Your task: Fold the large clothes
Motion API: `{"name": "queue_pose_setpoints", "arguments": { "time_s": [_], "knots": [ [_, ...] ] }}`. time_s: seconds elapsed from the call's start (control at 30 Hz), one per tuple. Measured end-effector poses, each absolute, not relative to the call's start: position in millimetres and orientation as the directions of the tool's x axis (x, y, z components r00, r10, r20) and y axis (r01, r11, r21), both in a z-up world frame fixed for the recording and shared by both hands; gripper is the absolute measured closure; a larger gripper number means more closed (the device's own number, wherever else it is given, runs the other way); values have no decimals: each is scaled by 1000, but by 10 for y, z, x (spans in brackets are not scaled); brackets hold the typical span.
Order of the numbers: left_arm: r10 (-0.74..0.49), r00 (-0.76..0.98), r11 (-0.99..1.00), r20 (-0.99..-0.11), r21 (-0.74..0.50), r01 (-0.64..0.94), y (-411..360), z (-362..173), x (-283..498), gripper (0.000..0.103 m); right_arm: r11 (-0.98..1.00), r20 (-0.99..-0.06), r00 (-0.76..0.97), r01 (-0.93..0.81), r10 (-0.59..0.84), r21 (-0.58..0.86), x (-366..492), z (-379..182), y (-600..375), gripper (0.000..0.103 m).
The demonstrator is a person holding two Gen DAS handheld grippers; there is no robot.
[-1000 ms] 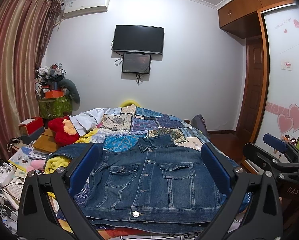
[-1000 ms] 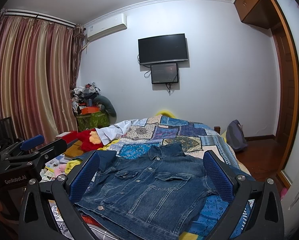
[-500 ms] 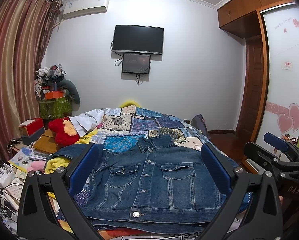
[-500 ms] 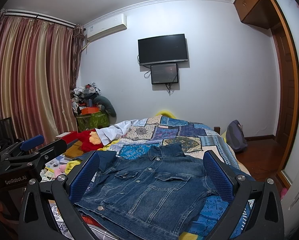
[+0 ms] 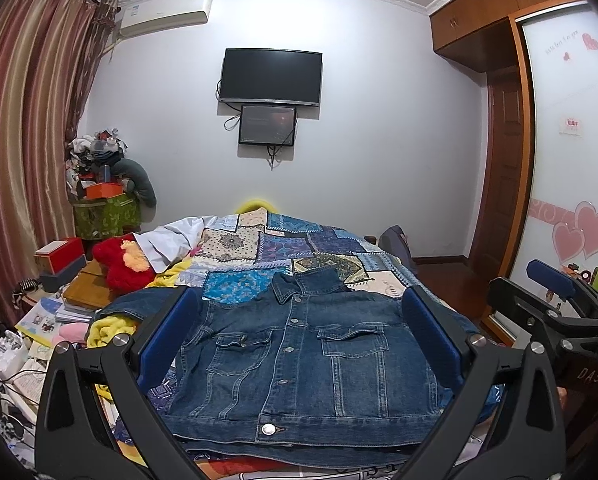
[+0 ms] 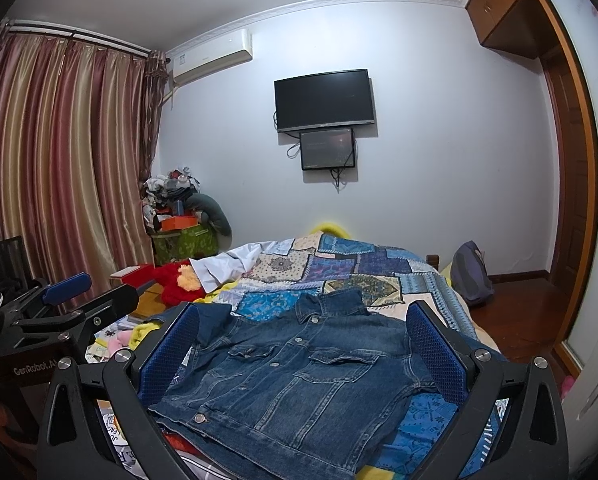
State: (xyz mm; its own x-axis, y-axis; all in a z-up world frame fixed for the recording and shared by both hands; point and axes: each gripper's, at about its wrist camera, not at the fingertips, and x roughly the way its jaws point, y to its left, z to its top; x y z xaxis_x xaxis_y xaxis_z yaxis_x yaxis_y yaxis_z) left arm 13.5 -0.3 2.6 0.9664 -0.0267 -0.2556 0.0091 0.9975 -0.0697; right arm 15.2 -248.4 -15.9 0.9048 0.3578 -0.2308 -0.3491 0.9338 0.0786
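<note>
The denim jacket lay flat, buttoned, front up, at the near end of the patchwork quilt. Your left gripper and right gripper hung above it, jaws spread wide, holding nothing. A red plush toy and stacked books crowded the bed's left side.

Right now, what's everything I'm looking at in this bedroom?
denim jacket: one, blue, spread flat front-up on the bed, buttoned
patchwork quilt: one, blue and beige, covering the bed
red plush toy: one, red with orange, left of the bed
television: one, black, on the far wall
small screen: one, dark, just under the television
air conditioner: one, white, high on the wall
curtains: striped pink-gold, left side
backpack: one, grey-blue, on the floor right of the bed
left tool: black with blue pads, open, above the jacket
right tool: same, open
</note>
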Motion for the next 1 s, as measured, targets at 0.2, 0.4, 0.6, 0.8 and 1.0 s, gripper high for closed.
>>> {"name": "queue_pose_setpoints", "arguments": {
  "time_s": [0.2,0.4,0.6,0.8,1.0],
  "knots": [
    [-24,967,998,-252,-68,7,-3,33,126,0,935,-230,906,-345,355,83,187,-98,-2527,0],
    [-14,970,997,-244,-72,-4,26,51,116,0,934,-226,907,-347,356,80,195,-86,-2535,0],
    [21,968,997,-250,-63,-38,93,39,191,0,938,-221,912,-342,345,51,205,-86,-2465,0],
    [54,961,995,-272,-62,-73,316,33,409,0,937,-203,917,-348,344,15,343,-28,-2358,0],
    [116,943,991,-311,-26,-130,700,30,842,0,954,-206,938,-296,280,-51,735,-93,-2153,0]
  ]
}}
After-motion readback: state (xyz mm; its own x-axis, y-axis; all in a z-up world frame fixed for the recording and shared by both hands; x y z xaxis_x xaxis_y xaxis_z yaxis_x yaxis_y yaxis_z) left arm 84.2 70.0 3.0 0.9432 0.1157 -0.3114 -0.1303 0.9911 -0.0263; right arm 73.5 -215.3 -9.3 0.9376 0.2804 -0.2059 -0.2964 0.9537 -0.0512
